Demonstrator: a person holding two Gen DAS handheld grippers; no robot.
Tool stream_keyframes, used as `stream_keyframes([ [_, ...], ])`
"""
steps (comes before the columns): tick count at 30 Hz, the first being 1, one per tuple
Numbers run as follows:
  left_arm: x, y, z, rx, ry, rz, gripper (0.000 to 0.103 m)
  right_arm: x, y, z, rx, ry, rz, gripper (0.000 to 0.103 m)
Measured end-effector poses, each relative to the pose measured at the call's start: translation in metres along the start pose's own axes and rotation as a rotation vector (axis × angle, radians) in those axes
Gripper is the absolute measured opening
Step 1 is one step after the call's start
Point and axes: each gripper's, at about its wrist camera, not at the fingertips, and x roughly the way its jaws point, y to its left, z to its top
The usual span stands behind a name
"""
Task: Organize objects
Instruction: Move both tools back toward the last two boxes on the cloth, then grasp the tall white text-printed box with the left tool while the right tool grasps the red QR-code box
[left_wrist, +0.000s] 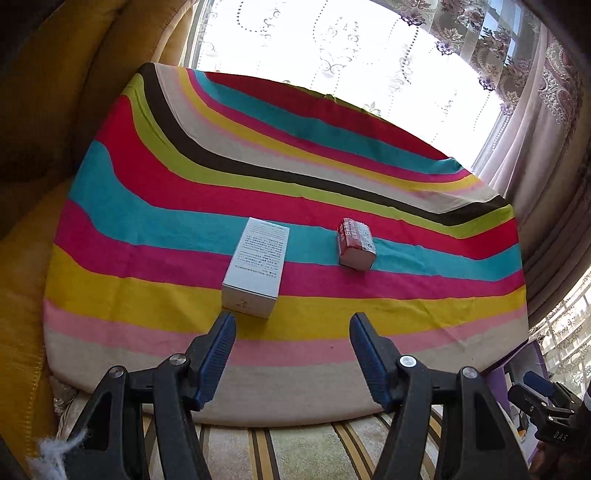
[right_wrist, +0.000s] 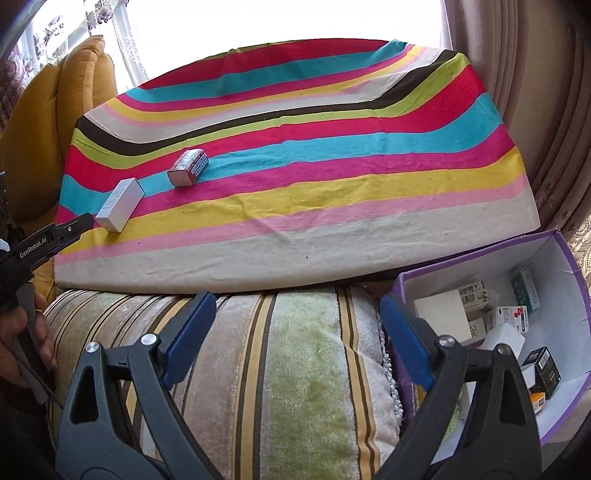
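On the striped cloth (left_wrist: 332, 314) a white box (left_wrist: 255, 269) and a red box (left_wrist: 355, 245) remain; several others already sit in the purple bin (right_wrist: 565, 295), and both the left gripper (left_wrist: 291, 325) and right gripper (right_wrist: 297, 306) gape empty

Striped table cloth (left_wrist: 295, 177) in red, teal, pink, yellow, lime, brown and cream. White box (left_wrist: 255, 266) with grey print; small box (left_wrist: 355, 243) red and white. Purple bin (right_wrist: 554, 258), white inside; mustard cushion (right_wrist: 74, 92).
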Motion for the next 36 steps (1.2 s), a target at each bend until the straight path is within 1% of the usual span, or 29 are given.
stream_keyframes([
  [9, 0.043, 0.014, 0.026, 0.017, 0.062, 0.041, 0.065, 0.038, 0.050, 0.037, -0.071, 0.003, 0.032, 0.092],
  [16, 0.073, 0.016, 0.034, 0.041, 0.106, 0.055, 0.064, 0.070, 0.092, 0.064, -0.131, -0.001, 0.048, 0.092],
  [17, 0.075, 0.017, 0.035, 0.041, 0.106, 0.057, 0.062, 0.074, 0.096, 0.068, -0.136, -0.003, 0.050, 0.092],
  [18, 0.076, 0.018, 0.035, 0.042, 0.106, 0.058, 0.057, 0.078, 0.101, 0.071, -0.140, -0.003, 0.051, 0.092],
  [19, 0.078, 0.018, 0.036, 0.044, 0.107, 0.057, 0.055, 0.083, 0.105, 0.075, -0.142, -0.004, 0.051, 0.092],
  [21, 0.081, 0.016, 0.036, 0.052, 0.111, 0.057, 0.046, 0.092, 0.111, 0.081, -0.144, -0.003, 0.054, 0.092],
  [24, 0.082, 0.016, 0.034, 0.059, 0.089, 0.060, 0.046, 0.107, 0.121, 0.090, -0.144, -0.001, 0.056, 0.092],
  [27, 0.077, 0.023, 0.032, 0.022, 0.049, 0.074, 0.045, 0.121, 0.130, 0.101, -0.137, -0.004, 0.059, 0.092],
  [32, 0.069, 0.034, 0.032, -0.033, -0.002, 0.073, 0.043, 0.140, 0.145, 0.116, -0.135, -0.017, 0.052, 0.092],
  [36, 0.064, 0.039, 0.031, -0.055, -0.029, 0.077, 0.043, 0.156, 0.152, 0.124, -0.134, -0.009, 0.026, 0.092],
])
